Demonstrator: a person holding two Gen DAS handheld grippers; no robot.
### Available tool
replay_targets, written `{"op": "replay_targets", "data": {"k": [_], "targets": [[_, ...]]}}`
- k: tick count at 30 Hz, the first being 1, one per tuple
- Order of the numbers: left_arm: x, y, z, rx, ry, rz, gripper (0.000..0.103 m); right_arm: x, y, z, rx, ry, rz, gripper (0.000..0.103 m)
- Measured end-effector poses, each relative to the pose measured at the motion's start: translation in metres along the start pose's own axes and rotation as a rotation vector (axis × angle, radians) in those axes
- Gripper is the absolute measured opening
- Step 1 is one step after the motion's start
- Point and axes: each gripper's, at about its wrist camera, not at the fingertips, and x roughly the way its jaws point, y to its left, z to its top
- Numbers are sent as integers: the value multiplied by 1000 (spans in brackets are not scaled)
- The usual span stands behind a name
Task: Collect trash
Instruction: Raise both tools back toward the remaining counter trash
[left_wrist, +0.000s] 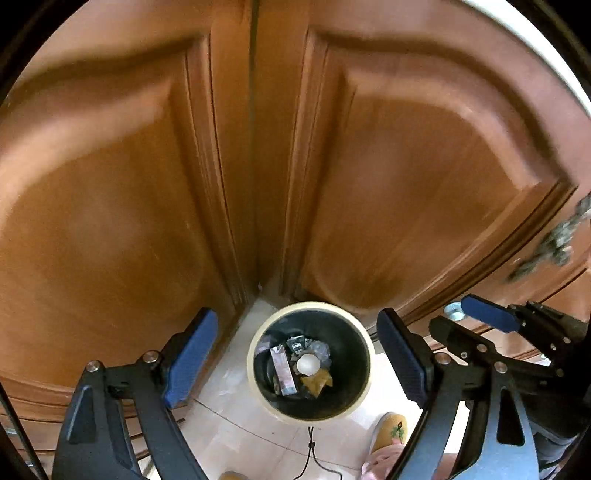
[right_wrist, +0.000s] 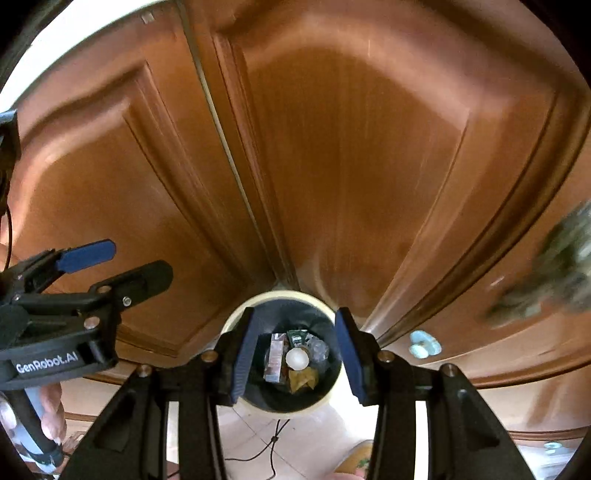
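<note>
While both claws hang above it, the round cream-rimmed waste bin with a black liner (left_wrist: 309, 363) stands on the pale tiled floor (left_wrist: 236, 413), tucked into the corner where two orange-brown panelled wooden doors (left_wrist: 110, 184) meet. Inside the bin lie the collected scraps: a flat pinkish rectangular carton (left_wrist: 283, 369) on the side away from the right gripper, a white round lid or cap (left_wrist: 308, 363) at the middle, a crumpled yellow-brown wrapper (left_wrist: 317, 381) just beside it on the near side, and clear crinkled plastic (left_wrist: 320, 349) toward the doors.

The left gripper (left_wrist: 297, 356) stands wide with nothing between its blue pads (the bin shows straight through the gap). The right gripper (right_wrist: 295, 356) is about half open and also empty, directly over the bin.

By the look of them, these pieces are light and mostly soft: the wrapper and plastic would crush under a pinch and might slip, while the carton is stiffer and best taken across its narrow sides. The bin itself seems light and rigid; its cream rim is the likeliest place to take hold.
</note>
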Motion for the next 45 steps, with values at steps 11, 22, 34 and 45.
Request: {"op": "replay_targets", "data": {"k": [11,22,34,45], "targets": [[-123,-40,77,81,-97,11,91,-141,-17,73,-3,-77,9,43],[-210,-87,177,171,-209,28,97,-246,-56,147,49,-142,53,43],[-225,-172,310,430,-354,83,102,-293,-137,277,26,-178,84,44],[-106,-223,434,591,-175,131,102,-244,-249,390,77,-131,-6,50]]}}
